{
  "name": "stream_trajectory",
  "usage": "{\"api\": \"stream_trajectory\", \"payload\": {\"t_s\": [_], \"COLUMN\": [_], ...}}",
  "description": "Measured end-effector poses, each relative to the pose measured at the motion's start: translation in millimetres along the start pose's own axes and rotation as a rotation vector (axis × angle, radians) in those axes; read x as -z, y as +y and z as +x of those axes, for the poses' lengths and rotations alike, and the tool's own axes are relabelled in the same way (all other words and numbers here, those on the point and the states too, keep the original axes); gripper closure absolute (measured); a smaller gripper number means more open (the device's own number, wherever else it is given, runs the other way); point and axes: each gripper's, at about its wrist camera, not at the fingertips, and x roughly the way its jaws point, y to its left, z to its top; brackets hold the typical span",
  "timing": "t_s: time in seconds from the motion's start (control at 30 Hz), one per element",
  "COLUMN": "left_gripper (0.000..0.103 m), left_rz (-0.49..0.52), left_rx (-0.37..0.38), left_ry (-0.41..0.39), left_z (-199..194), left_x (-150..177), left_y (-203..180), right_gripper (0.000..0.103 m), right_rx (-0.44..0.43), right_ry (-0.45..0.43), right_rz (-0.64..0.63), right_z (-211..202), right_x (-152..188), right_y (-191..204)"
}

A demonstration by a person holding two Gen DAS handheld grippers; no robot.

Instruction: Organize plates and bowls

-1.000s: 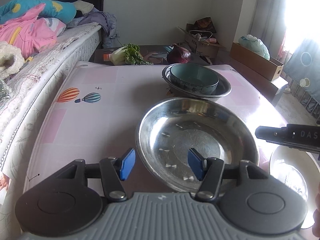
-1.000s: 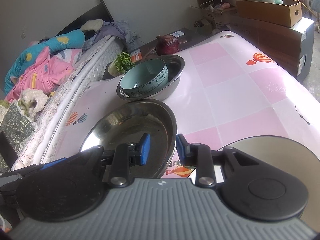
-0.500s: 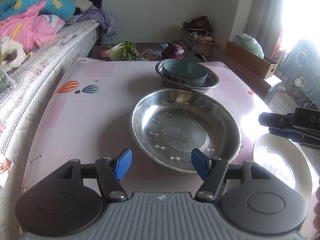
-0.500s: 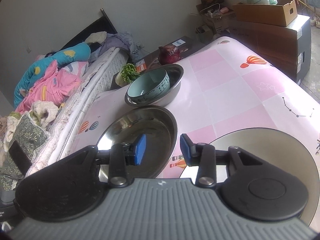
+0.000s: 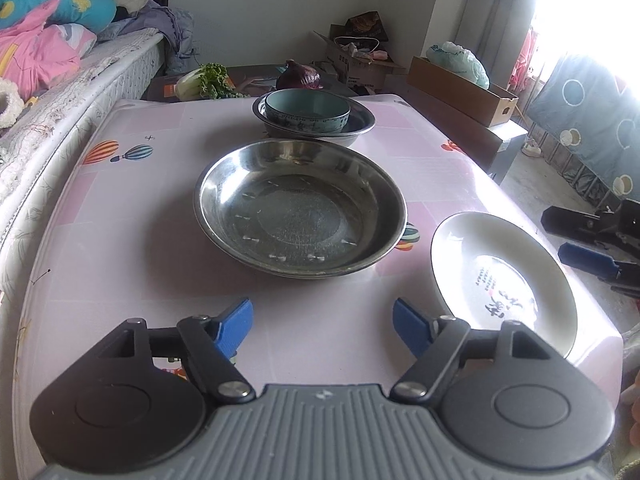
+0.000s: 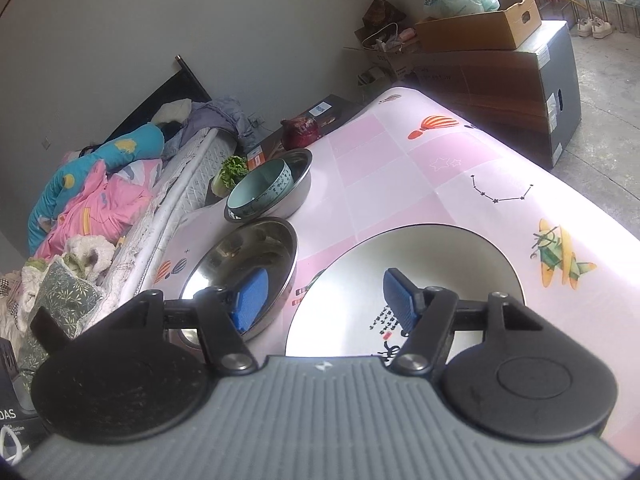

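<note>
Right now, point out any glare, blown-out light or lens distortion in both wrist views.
Left wrist view: the window at upper right is blown out white, and glare washes the white ceramic plate. Right wrist view: fisheye bends the pink balloon-print tablecloth edge and tilts the scene; the empty round steel basin mirrors bright patches.

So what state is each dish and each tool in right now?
large steel dish: empty, upright, alone on the table.
teal bowl: nested in the far steel basin.
white plate: flat, near the table edge.
left tool: open, empty, jaws just widened.
right tool: open, empty, jaws just widened.
</note>
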Motion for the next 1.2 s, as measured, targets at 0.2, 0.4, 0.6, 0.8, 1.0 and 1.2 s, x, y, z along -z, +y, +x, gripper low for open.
{"api": "stream_trajectory", "payload": {"t_s": [0.2, 0.4, 0.6, 0.8, 1.0, 1.2], "left_gripper": [0.023, 0.023, 0.024, 0.040, 0.062, 0.074], "left_rz": [0.039, 0.097, 0.121, 0.123, 0.125, 0.118], "left_rx": [0.049, 0.078, 0.099, 0.114, 0.143, 0.159], "left_ry": [0.021, 0.044, 0.031, 0.073, 0.110, 0.114], "left_z": [4.2, 21.7, 39.9, 61.7, 75.0, 77.4], "left_x": [12.2, 12.4, 1.9, -3.5, -4.0, -3.5], "left_y": [-23.4, -50.3, -67.1, -76.5, -81.4, -81.3], "right_gripper": [0.037, 0.037, 0.038, 0.052, 0.065, 0.068], "right_rx": [0.058, 0.113, 0.144, 0.143, 0.110, 0.080], "right_ry": [-0.029, -0.032, -0.027, 0.012, 0.055, 0.086], "right_rz": [0.044, 0.083, 0.072, 0.070, 0.076, 0.076], "right_z": [-28.4, -31.5, -11.1, 16.9, 37.6, 49.3], "right_x": [17.1, 25.1, 11.8, 3.7, 2.0, 3.3], "right_y": [-36.8, -68.8, -87.1, -97.9, -99.1, -92.5]}}
